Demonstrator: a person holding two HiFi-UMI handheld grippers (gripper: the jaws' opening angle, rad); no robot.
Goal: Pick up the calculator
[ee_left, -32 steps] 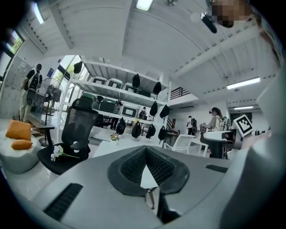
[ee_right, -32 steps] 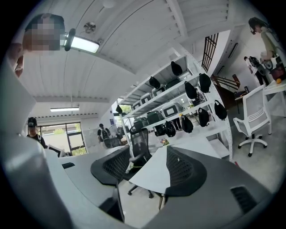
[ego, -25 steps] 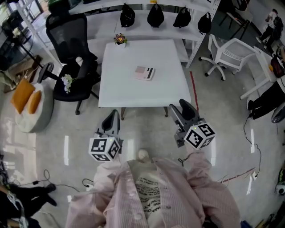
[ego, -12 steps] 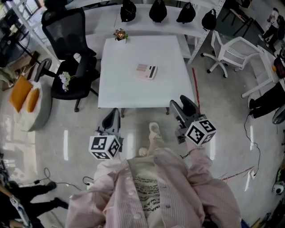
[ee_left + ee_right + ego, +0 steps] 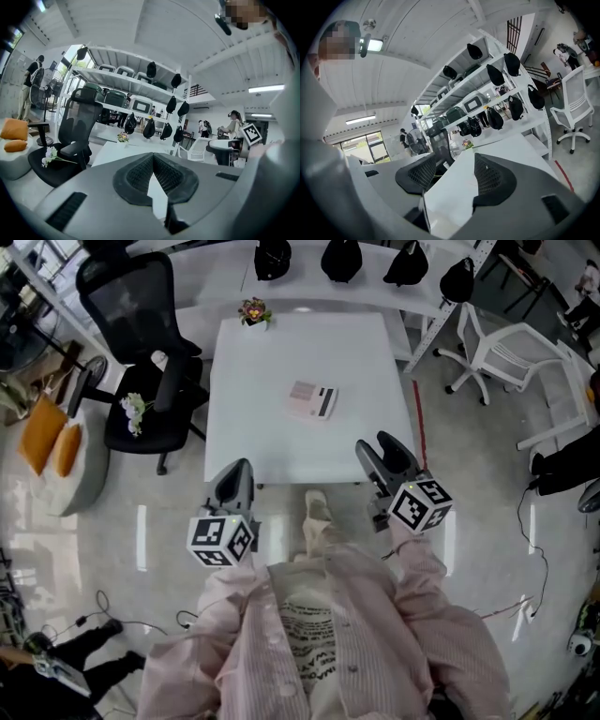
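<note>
The calculator (image 5: 312, 400), pinkish-white with a dark display strip, lies flat near the middle of the white table (image 5: 272, 442). Both grippers hang over the floor just short of the table's near edge, well apart from the calculator. My left gripper (image 5: 234, 476) is at the near-left corner with its jaws pressed together and nothing in them; in the left gripper view (image 5: 153, 157) the pads meet at their tips. At the near-right corner, my right gripper (image 5: 382, 456) is open and empty, and the tabletop shows between its fingers in the right gripper view (image 5: 452, 169).
A small flower pot (image 5: 252, 312) stands at the table's far left corner. A black office chair (image 5: 141, 343) is left of the table, a white chair (image 5: 511, 343) to the right. Shelving with dark bags (image 5: 342, 261) runs behind. An orange-cushioned seat (image 5: 56, 451) sits far left.
The person has stepped towards the table, so it and the calculator sit nearer in view. Both grippers now reach its near edge; their jaws have not changed.
</note>
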